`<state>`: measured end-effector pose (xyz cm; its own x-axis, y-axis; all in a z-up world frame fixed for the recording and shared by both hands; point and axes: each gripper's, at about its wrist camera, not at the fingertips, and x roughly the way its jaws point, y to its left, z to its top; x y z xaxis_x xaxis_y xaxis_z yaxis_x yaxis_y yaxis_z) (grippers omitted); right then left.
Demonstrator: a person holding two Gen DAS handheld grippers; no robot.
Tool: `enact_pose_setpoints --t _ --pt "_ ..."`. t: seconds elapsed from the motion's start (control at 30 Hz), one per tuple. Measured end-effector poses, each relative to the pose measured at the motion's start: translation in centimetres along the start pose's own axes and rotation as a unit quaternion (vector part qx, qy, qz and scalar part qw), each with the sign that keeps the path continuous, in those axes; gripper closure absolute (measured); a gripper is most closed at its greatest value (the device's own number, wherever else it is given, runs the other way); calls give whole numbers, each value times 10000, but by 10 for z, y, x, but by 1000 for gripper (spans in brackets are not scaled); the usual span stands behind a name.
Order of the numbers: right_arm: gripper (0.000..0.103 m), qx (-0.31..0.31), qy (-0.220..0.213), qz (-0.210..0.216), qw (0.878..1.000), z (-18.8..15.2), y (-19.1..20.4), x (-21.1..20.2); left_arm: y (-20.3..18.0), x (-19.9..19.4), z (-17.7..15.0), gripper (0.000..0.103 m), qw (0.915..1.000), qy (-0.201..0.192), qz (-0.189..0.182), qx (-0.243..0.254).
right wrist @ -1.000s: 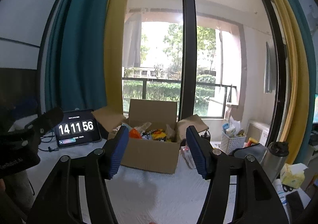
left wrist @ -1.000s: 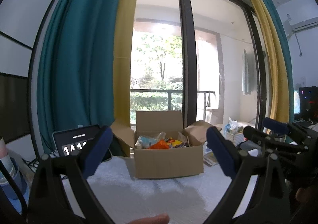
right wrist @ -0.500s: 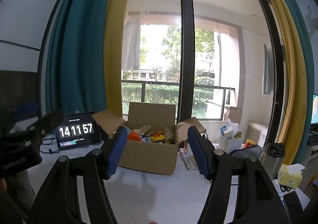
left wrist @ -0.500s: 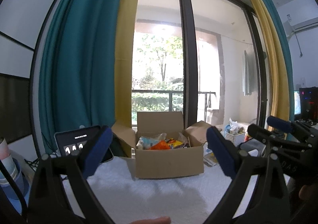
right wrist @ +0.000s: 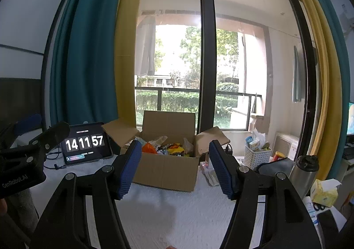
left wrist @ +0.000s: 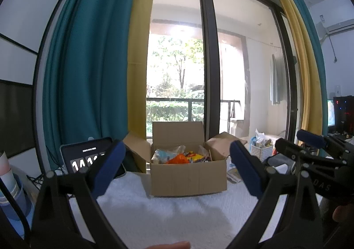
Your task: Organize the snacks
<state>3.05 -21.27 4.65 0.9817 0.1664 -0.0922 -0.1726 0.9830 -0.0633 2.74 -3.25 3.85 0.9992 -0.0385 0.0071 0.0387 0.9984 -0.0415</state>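
Left gripper [left wrist: 177,169]: we found its blue pads spread wide with nothing between them, pointing level across the worktop [left wrist: 154,215].
Left gripper, second sighting [right wrist: 33,151]: it showed at the left edge of the right wrist view as a black body, apart from the box.
Tablet clock [right wrist: 85,141]: it stood propped at the left rear of the worktop, just left of the box's left flap.
Cardboard box [left wrist: 188,177]: we logged it upright on the white-covered worktop, all four flaps open, straight ahead of both grippers and well apart from either.
Box, long axis: it ran side to side across our view, the broad front wall facing the left gripper; in the right wrist view [right wrist: 166,171] a corner of the box turned slightly toward us.
Snacks [left wrist: 177,157]: they lay heaped inside the box, an orange packet [right wrist: 148,148] toward the left, yellow and dark packets beside it; single items were too small to name.
Right gripper [right wrist: 174,169]: its pads stood apart, empty, less spread than the left pair, and it framed the box's front wall from the near side.
Right gripper, second sighting [left wrist: 309,156]: in the left wrist view it sat to the right, level with the box's right flap.
Nearer hand: we judged the two about equal in reach; the box sat a little left of centre for the right gripper.
Coming move: we judged it a forward reach and then a descent into the open top, since the packets lay below the rim.
White basket [right wrist: 256,156]: it stood right of the box, clear of the reach.
Steel flask [right wrist: 304,173]: it stood far right.
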Motion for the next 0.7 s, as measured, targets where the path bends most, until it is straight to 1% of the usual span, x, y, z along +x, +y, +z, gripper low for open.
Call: enact_pose_setpoints --t 0.7 --pt "36 13 71 3 10000 -4 0 2 -5 -4 -3 6 10000 64 55 -17"
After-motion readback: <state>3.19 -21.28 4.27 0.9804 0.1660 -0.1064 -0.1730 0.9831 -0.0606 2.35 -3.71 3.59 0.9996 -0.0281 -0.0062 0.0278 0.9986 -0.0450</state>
